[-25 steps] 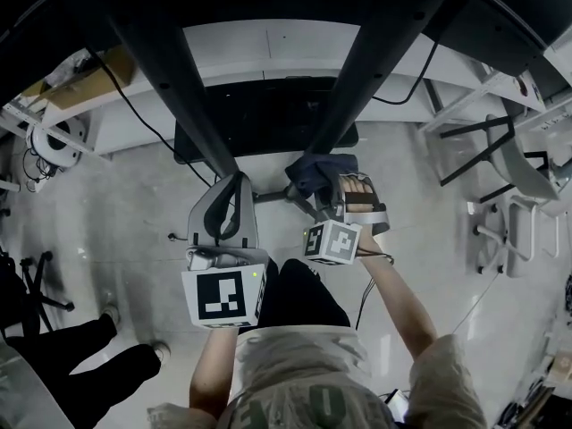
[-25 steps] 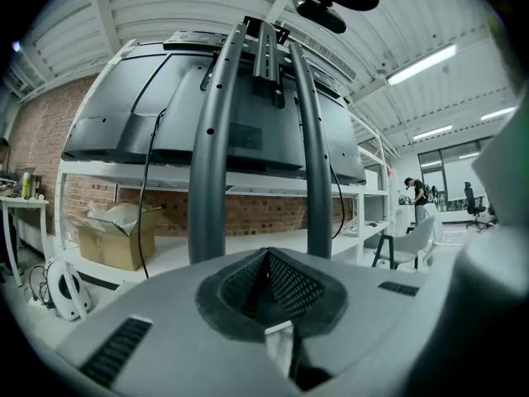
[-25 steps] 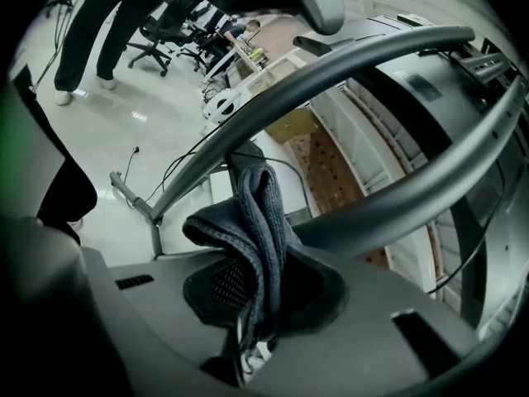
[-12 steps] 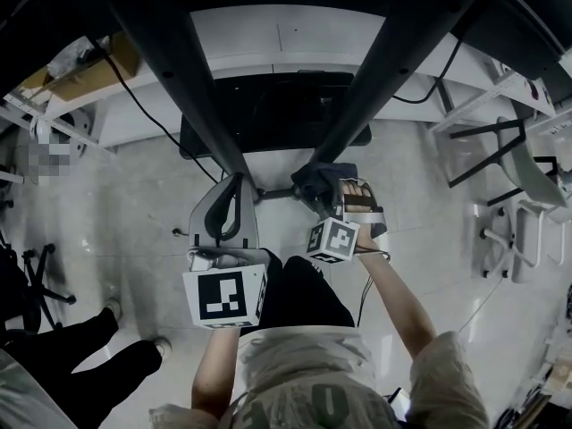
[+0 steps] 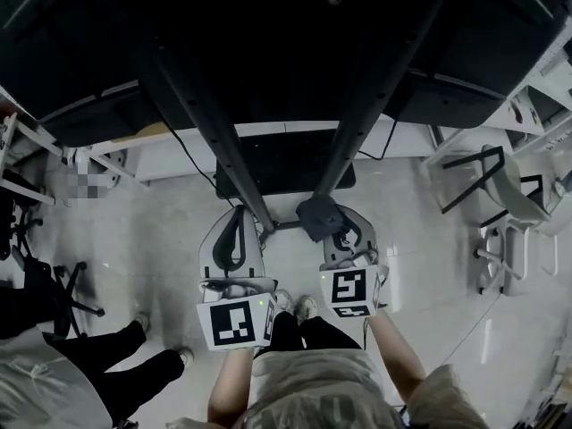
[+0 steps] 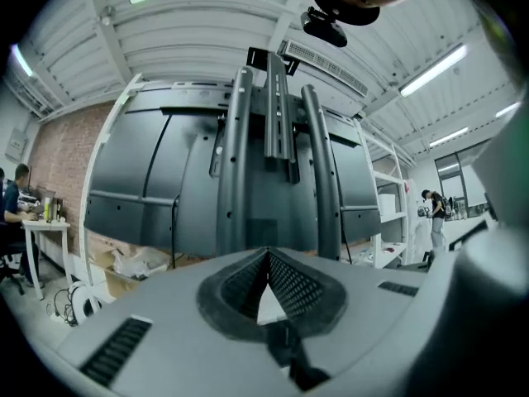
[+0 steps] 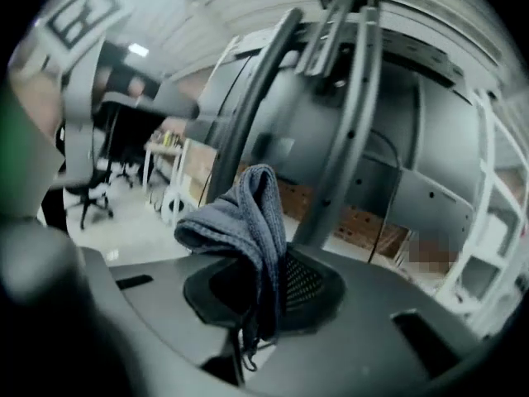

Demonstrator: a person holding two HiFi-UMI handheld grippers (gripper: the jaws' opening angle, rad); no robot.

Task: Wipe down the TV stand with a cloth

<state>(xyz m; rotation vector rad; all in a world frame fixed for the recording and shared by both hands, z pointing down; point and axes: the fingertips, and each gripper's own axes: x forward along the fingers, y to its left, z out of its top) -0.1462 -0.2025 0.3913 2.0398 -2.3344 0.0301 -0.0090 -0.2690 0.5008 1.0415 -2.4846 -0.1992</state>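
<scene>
Grey cloth [image 7: 248, 213], one bunched piece, is pinched in the right tongs [image 5: 335, 232] and hangs over their tips. It is held low, close to the TV stand [image 5: 284, 161], by the bottom of the right pole [image 5: 375, 96]. I cannot tell if it touches. The stand has two dark slanting poles; the other is the left pole [image 5: 206, 132]. The left tongs [image 6: 266, 256] are pressed together with nothing in them. One more person's legs [image 5: 116, 365] stand on the floor [image 5: 143, 231] to the left.

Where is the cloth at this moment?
The cloth is pinched in the right claw; in the head view it sits just right of centre, at the foot of the stand's right upright.
</scene>
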